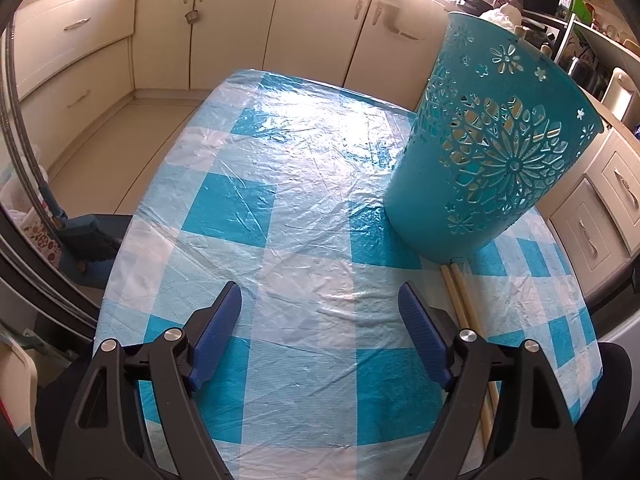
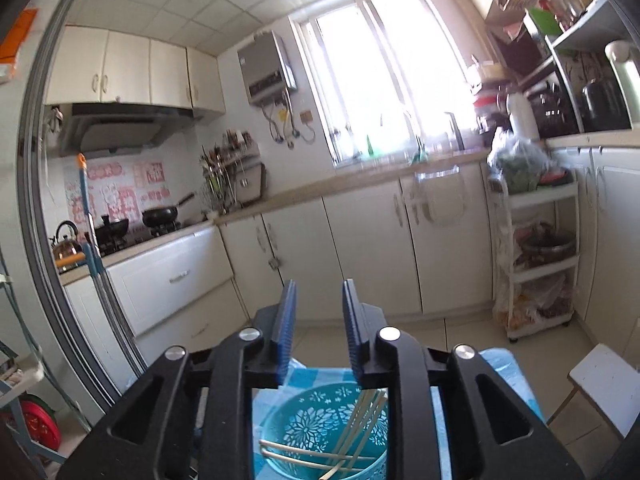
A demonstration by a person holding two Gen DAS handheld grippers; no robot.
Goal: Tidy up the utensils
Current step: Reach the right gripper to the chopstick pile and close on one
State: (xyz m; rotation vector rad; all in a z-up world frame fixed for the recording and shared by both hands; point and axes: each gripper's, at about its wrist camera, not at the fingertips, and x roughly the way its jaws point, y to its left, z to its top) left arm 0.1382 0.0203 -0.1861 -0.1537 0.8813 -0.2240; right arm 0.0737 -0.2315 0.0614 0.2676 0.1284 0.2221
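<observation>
Where cloth [image 1: 304,200] ends, basket [image 1: 492,152] near edge

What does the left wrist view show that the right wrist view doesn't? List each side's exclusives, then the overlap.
Only the left wrist view shows the checked tablecloth spread wide, the pair of chopsticks lying on it beside the basket's base, and the open left gripper holding nothing.

Only the right wrist view shows the basket's inside with chopsticks already in it, the window, the stove with a kettle, and the open right gripper, empty.

Both show the teal basket and cream kitchen cabinets.
</observation>
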